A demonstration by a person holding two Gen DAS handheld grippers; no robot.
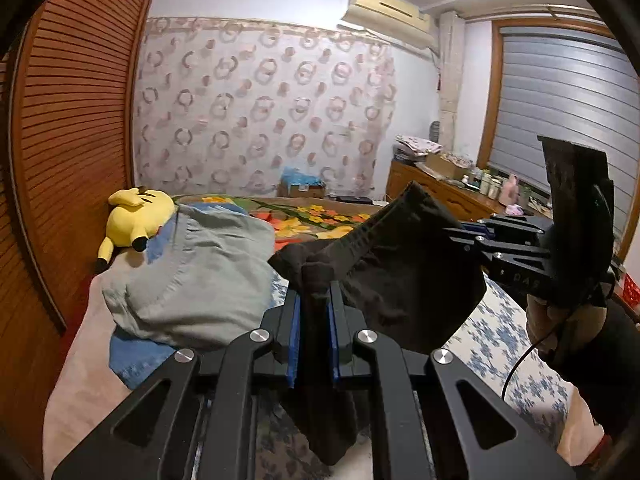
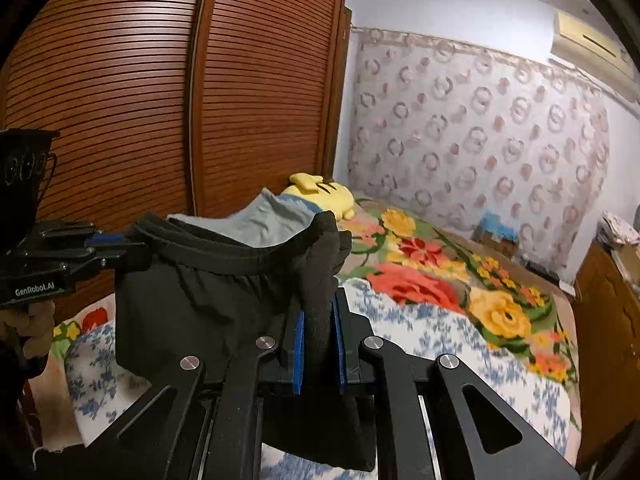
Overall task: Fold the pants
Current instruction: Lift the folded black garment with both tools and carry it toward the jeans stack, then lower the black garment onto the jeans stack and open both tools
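Note:
Black pants (image 1: 404,276) with an elastic waistband hang in the air above the bed, stretched between both grippers. My left gripper (image 1: 315,304) is shut on one end of the waistband, and black cloth hangs down between its blue pads. My right gripper (image 2: 319,320) is shut on the other end of the pants (image 2: 208,288). The right gripper also shows in the left wrist view (image 1: 468,236), at the pants' far side. The left gripper shows in the right wrist view (image 2: 120,244), at the left end of the waistband.
The bed below has a white and blue flowered sheet (image 2: 460,344) and a bright floral blanket (image 2: 432,264). A grey and blue cloth pile (image 1: 192,276) and a yellow plush toy (image 1: 136,220) lie by the brown slatted wardrobe (image 2: 140,100). A cluttered wooden cabinet (image 1: 448,192) stands at the right.

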